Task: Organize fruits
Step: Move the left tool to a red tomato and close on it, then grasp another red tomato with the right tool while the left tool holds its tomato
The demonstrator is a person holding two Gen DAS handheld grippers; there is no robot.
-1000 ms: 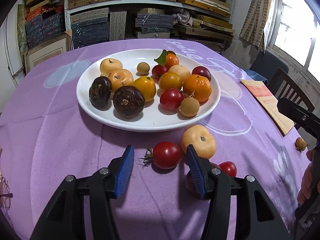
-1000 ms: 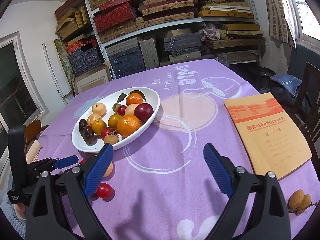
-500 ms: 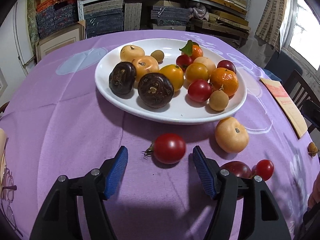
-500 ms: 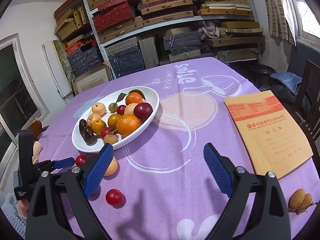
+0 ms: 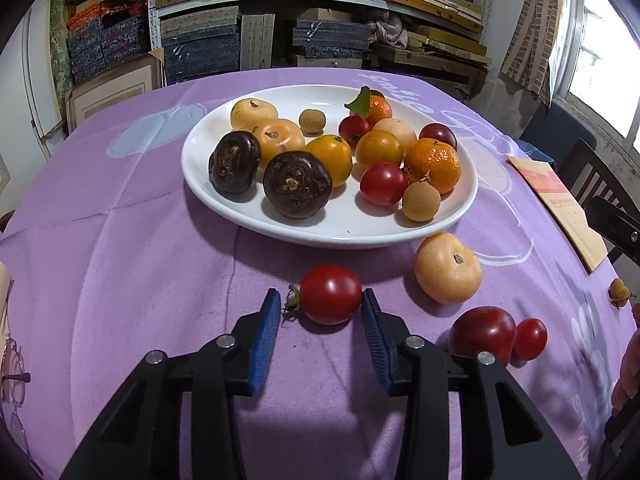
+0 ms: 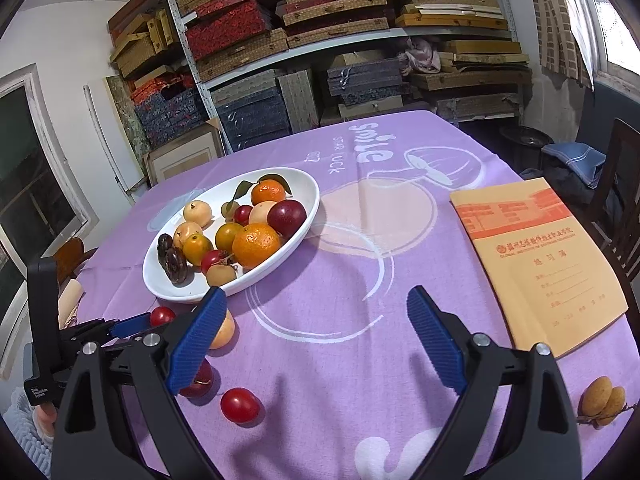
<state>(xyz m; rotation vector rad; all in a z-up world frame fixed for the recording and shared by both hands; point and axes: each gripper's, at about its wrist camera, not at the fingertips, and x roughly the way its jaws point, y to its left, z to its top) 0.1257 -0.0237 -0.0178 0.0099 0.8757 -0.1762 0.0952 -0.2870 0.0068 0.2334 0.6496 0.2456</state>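
Observation:
A white plate (image 5: 348, 232) holds several fruits: oranges, tomatoes, dark round fruits, longans. On the purple cloth before it lie a red tomato (image 5: 330, 294), a pale peach-coloured fruit (image 5: 447, 267), a dark red plum (image 5: 482, 333) and a small cherry tomato (image 5: 530, 338). My left gripper (image 5: 318, 312) is open, its blue pads on either side of the red tomato, the right pad touching or nearly touching it. My right gripper (image 6: 314, 340) is open and empty above the cloth; the plate (image 6: 308, 216) lies ahead to its left.
An orange exercise book (image 6: 536, 256) lies at the right of the table. Two longans (image 6: 600, 400) lie near the right edge. Glasses (image 5: 14, 372) lie at the far left. Shelves of boxes stand behind; a dark chair (image 6: 616, 184) is at the right.
My left gripper drew back from the tomato, then came forward again and narrowed around it. My right gripper has barely moved.

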